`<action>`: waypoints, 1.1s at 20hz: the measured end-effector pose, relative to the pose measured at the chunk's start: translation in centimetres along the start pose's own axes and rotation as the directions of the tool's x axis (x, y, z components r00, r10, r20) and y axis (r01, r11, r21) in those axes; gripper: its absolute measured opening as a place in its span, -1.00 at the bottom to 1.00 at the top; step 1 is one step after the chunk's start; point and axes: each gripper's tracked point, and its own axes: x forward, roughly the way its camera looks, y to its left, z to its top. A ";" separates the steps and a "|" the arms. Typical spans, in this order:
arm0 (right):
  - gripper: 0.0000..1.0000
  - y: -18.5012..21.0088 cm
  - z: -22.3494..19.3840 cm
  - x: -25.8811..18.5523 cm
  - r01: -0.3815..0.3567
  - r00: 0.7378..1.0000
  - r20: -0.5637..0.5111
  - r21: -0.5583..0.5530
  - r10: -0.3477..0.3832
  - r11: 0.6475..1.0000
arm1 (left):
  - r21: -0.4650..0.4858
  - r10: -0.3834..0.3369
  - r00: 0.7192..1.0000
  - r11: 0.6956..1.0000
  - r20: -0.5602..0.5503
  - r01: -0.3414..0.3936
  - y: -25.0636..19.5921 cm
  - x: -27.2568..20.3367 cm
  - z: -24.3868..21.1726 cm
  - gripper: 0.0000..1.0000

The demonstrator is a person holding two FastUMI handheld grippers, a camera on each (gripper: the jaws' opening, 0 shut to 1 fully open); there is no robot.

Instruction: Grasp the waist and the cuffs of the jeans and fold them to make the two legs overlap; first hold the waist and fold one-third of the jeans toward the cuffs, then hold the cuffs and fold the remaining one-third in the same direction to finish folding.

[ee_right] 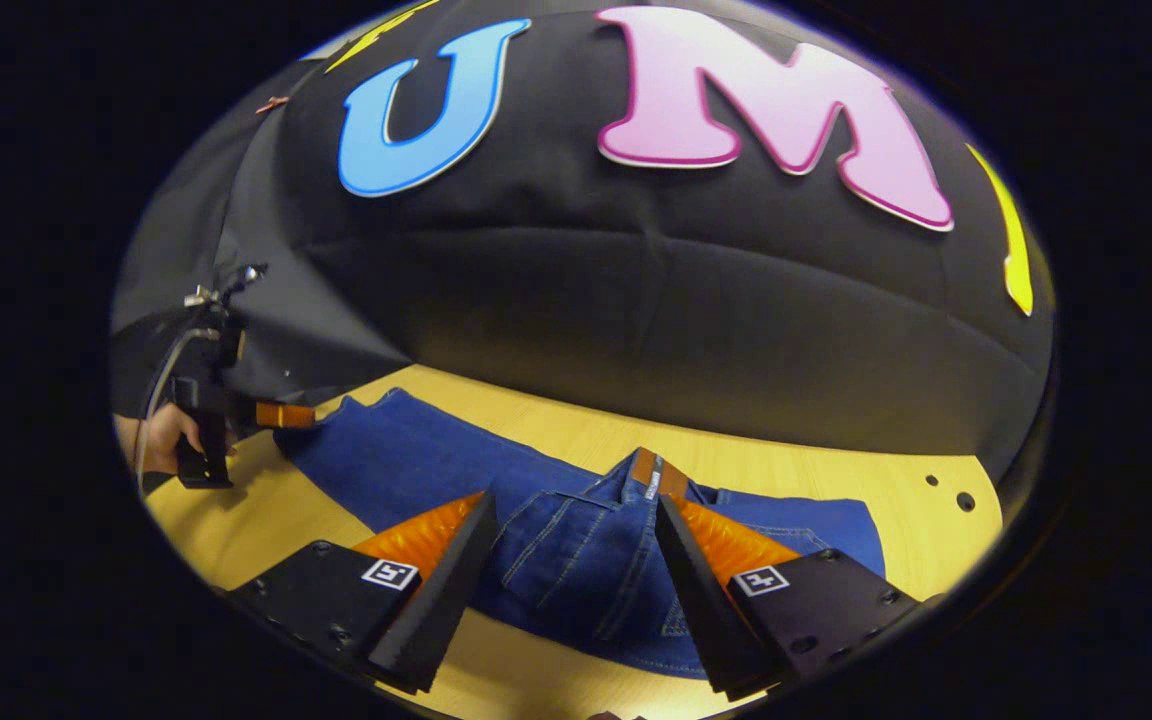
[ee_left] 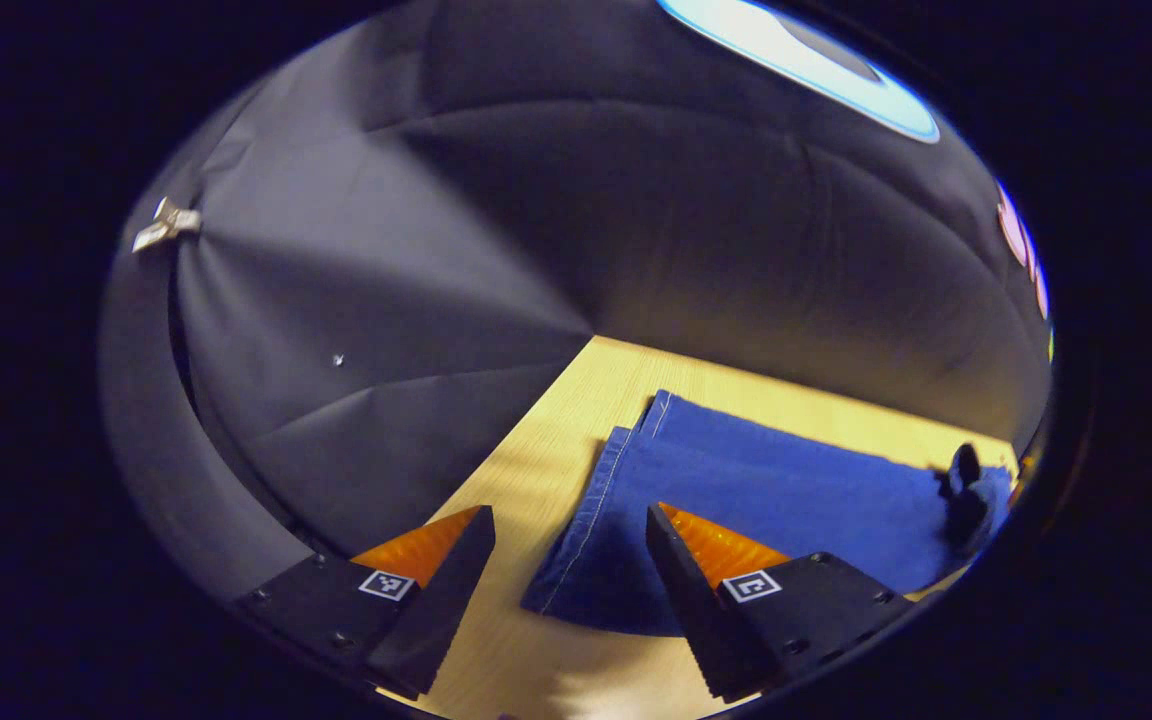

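The jeans (ee_right: pixel 576 530) lie flat on the wooden tabletop (ee_right: pixel 266 520), stretched lengthwise, with the two legs already lying one over the other. In the right gripper view the waist end lies nearest, its brown leather patch (ee_right: pixel 651 475) at the far edge of the waistband and a back pocket with pale stitching facing up. The right gripper (ee_right: pixel 571 560) hovers just above this waist end with its fingers spread wide, holding nothing (denim shows plainly in the gap between them). In the left gripper view the cuffs (ee_left: pixel 626 450) sit just ahead of the left gripper (ee_left: pixel 568 560), one hem stepped slightly behind the other. The left gripper's fingers are likewise wide apart and empty, one over bare tabletop (ee_left: pixel 536 470) beside the cuffs, the other over the denim. Beyond the cuffs, at the far end of the jeans in the right gripper view, a hand (ee_right: pixel 161 435) holds that left gripper (ee_right: pixel 286 414) near the hem.
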 end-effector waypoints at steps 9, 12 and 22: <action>0.99 -7.2 -2.2 -4.9 0.100 0.994 -0.051 0.142 -0.094 0.985 | 0.028 -0.084 0.991 0.996 -0.101 0.087 -1.4 1.4 -2.3 0.93; 0.98 -7.7 -3.8 -5.2 0.116 0.991 -0.080 0.168 -0.103 0.979 | 0.072 -0.134 0.980 0.987 -0.149 0.146 -2.3 1.0 -2.8 0.89; 0.98 -6.9 -4.6 -5.8 0.107 0.991 -0.091 0.144 -0.094 0.984 | 0.139 -0.158 0.984 0.976 -0.079 0.168 -4.4 0.5 -2.8 -0.62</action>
